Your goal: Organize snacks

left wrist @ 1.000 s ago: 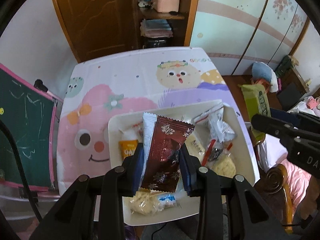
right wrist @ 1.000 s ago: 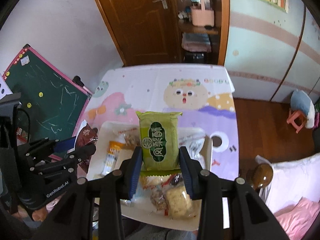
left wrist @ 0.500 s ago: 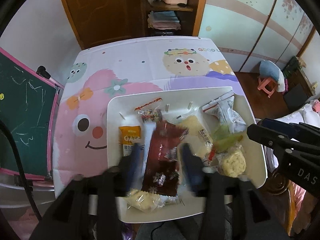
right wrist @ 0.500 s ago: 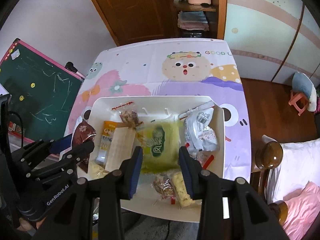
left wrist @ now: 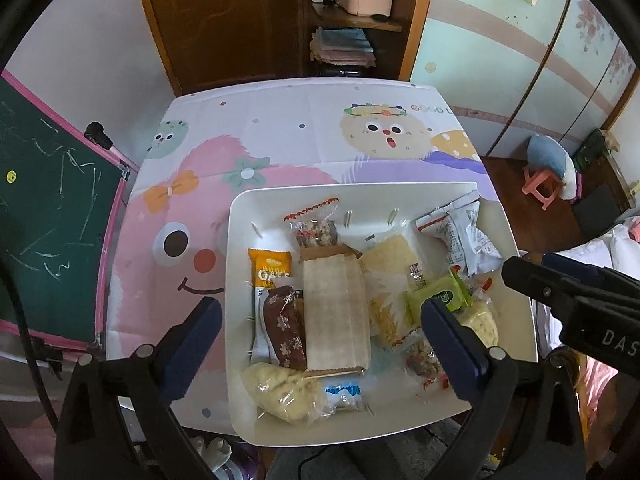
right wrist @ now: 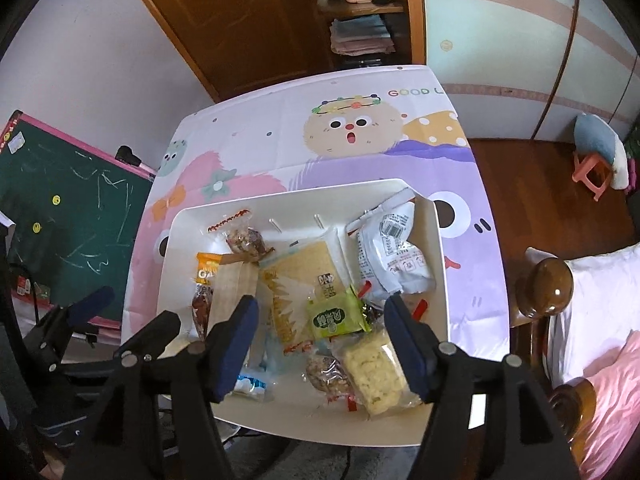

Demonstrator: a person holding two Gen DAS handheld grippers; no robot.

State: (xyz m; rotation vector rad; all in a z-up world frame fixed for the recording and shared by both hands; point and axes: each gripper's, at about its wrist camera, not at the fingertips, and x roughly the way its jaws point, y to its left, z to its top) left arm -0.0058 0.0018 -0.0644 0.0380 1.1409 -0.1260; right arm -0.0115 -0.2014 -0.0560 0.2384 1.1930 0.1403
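**Both tools open above the snack tray**

The left tool (left wrist: 320, 324) hangs with its jaws spread wide and nothing between them. The right tool (right wrist: 318, 320) is likewise spread and empty. In each wrist view the other tool enters only partly, cut off by the frame edge.

Below them, the white tray (left wrist: 240, 216) sits on the near part of the table (left wrist: 280, 128), its near rim overhanging the table edge. Nearest in the tray lie a pale puffed-snack bag (left wrist: 280, 394) and a small blue-and-white wrapper (left wrist: 342, 392), largely covered by neighbouring packets. Above them, a dark red packet (left wrist: 285, 330) lies on an orange-and-white packet (left wrist: 269, 276), hiding its lower print. A long tan packet (left wrist: 334, 312) lies just beside the red one. The green packet (right wrist: 334, 316) rests tilted near the tray's right side, overlapping a yellow cracker packet (right wrist: 300, 276). A clear bag of puffed pieces (right wrist: 374, 372) is partly hidden behind the right tool's finger. Farther back lie a white crumpled bag (right wrist: 390, 256) and a clear nut-bar packet (right wrist: 244, 240). Print on most packets is too small to read.
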